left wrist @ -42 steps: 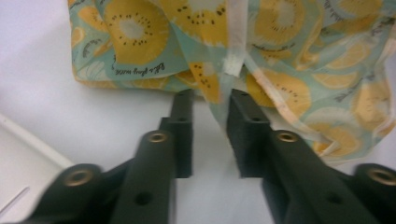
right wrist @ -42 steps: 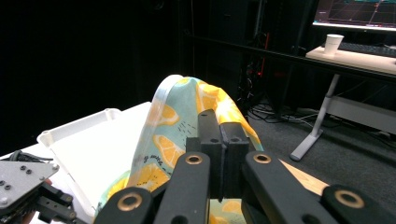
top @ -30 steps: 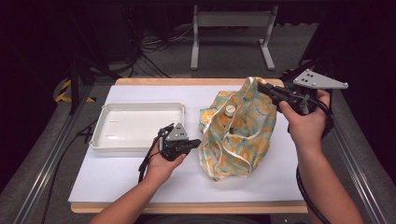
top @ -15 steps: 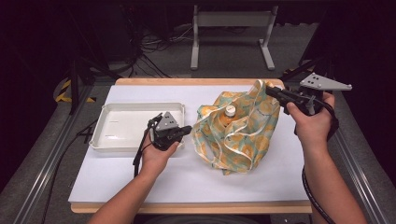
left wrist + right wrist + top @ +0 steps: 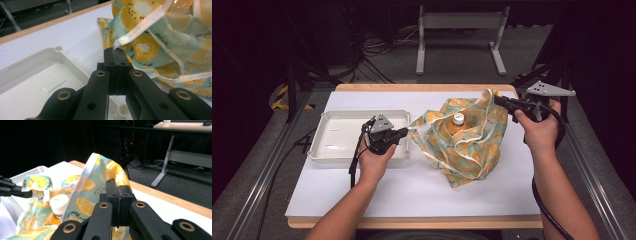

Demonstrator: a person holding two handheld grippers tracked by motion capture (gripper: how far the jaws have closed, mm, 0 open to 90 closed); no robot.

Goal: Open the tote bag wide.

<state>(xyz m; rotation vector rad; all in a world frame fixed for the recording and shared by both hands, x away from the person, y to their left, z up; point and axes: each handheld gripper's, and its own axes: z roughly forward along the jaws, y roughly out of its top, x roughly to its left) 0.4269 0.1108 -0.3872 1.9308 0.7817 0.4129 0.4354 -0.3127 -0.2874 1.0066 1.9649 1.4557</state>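
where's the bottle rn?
High view: the bottle stands inside the open citrus-print bag, right of the white tray, between the left gripper and right gripper.

One bag (image 5: 467, 145), one bottle (image 5: 457, 123), one tray (image 5: 332, 145), two hand-held grippers.

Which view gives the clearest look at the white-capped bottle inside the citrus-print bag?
The right gripper view: the bottle is close, white cap and orange body visible in the open citrus-print bag. The high view shows it small. In the left gripper view I can't make it out behind fabric.
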